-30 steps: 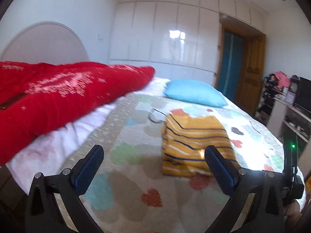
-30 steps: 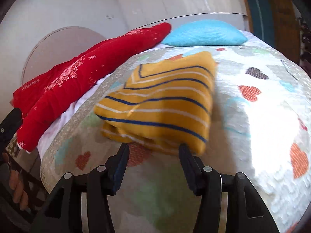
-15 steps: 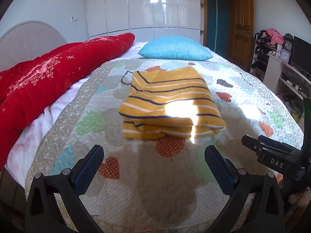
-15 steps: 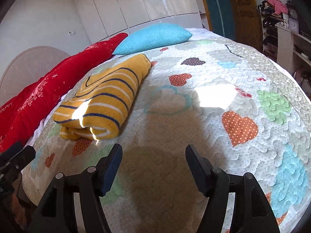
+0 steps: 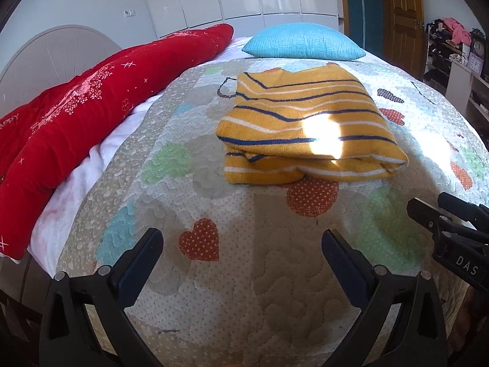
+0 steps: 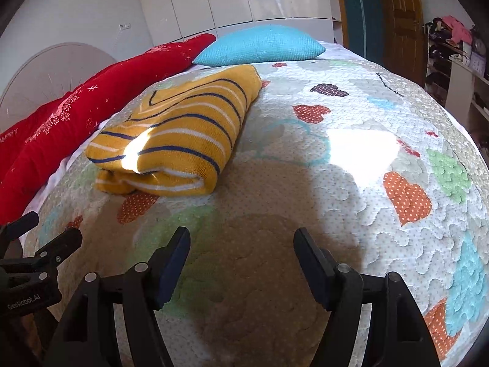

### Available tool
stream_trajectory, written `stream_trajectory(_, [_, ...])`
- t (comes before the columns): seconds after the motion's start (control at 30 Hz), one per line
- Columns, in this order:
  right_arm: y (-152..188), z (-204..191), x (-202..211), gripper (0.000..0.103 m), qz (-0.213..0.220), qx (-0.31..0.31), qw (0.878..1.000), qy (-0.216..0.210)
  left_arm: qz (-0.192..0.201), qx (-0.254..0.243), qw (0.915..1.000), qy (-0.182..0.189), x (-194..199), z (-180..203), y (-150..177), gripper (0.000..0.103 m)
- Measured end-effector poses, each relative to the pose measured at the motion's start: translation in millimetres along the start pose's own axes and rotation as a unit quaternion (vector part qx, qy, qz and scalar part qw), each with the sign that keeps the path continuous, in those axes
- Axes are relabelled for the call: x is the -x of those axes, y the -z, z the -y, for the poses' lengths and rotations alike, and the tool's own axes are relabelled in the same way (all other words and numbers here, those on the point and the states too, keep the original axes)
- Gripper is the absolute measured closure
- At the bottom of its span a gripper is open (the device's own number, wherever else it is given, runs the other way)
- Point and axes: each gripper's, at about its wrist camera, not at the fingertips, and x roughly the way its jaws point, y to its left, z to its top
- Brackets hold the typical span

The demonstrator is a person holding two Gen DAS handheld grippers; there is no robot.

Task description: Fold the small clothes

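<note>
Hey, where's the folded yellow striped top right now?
The folded yellow striped top lies on the heart-patterned quilt, ahead of both grippers, below the blue pillow.

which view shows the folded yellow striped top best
The left wrist view: the yellow striped top lies near centre, its whole upper face and front layers showing. The right wrist view shows it off to the left, at a slant.

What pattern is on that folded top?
Mustard yellow top with navy and white stripes; left wrist view.

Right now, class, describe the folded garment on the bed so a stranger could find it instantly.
On the heart-patterned quilted bedspread, in front of the turquoise pillow and beside the long red cushion, lies a folded knit top. It alone is mustard yellow with navy and white stripes.
</note>
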Motion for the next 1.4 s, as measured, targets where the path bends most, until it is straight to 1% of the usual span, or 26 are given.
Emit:
stream_trajectory(0.27, [-1.3, -5.9, -7.0, 0.025, -0.011, 0.006, 1.000, 0.005, -0.023, 0.018, 0.9995, 0.010, -13.2, -11.6, 4.5, 0.000])
stream_trajectory(0.43, [-1.6, -8.2, -8.1, 0.024, -0.012, 0.010, 1.000, 0.005, -0.030, 0.022, 0.9993, 0.009, -16.7, -14.4, 5.5, 0.000])
stream_trajectory(0.77, [0.0, -7.4, -9.0, 0.023, -0.012, 0.011, 1.000, 0.004, -0.039, 0.014, 0.9991, 0.009, -20.6, -10.2, 7.8, 0.000])
stream_trajectory(0.97, [0.6, -7.4, -9.9, 0.022, -0.012, 0.013, 1.000, 0.004, -0.040, 0.007, 0.9991, 0.013, -20.3, -7.0, 9.9, 0.000])
stream_trajectory(1.4, [2.2, -8.7, -13.7, 0.018, -0.012, 0.022, 1.000, 0.008, -0.058, 0.007, 0.9980, 0.024, -27.5, -4.6, 14.7, 0.000])
